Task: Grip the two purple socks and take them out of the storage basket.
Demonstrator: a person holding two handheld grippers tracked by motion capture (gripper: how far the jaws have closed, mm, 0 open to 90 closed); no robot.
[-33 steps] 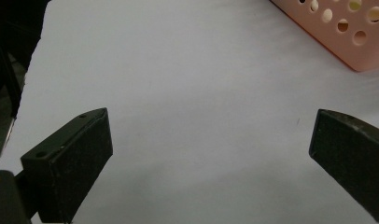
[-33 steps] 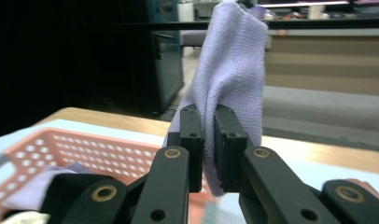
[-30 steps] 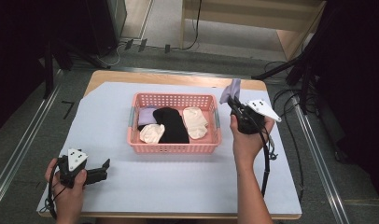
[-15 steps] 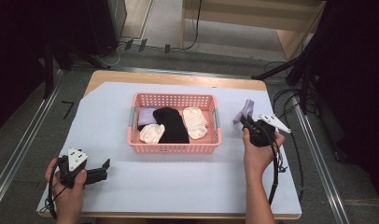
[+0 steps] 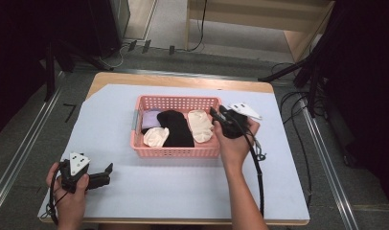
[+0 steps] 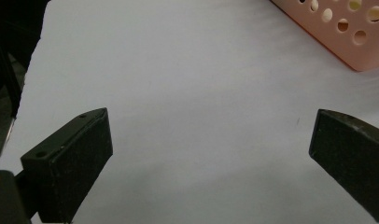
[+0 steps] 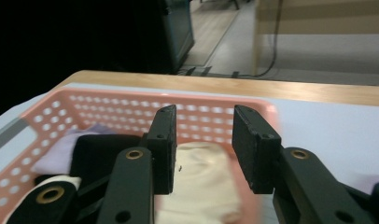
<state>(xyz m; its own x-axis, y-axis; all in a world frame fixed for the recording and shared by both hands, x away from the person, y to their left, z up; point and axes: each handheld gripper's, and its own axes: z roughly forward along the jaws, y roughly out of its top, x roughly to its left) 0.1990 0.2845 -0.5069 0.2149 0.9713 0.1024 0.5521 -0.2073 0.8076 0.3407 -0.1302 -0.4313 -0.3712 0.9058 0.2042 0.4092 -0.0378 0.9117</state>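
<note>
Right tool now back at basket rim, empty, jaws just parted.

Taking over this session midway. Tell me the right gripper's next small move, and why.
Probably lower the right gripper onto the cream sock at the right end of the pink basket and close on it. Its jaws have just been opening, nothing is between them, and they hover over the rim, aimed at that sock.

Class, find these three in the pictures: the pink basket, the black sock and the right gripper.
pink basket point(image 5: 176, 152): high view, on its near perforated wall.
black sock point(image 5: 176, 128): high view, on the middle of the fabric.
right gripper point(image 7: 204, 147): right gripper view, midway between its two black fingertips, jaws parted.
</note>
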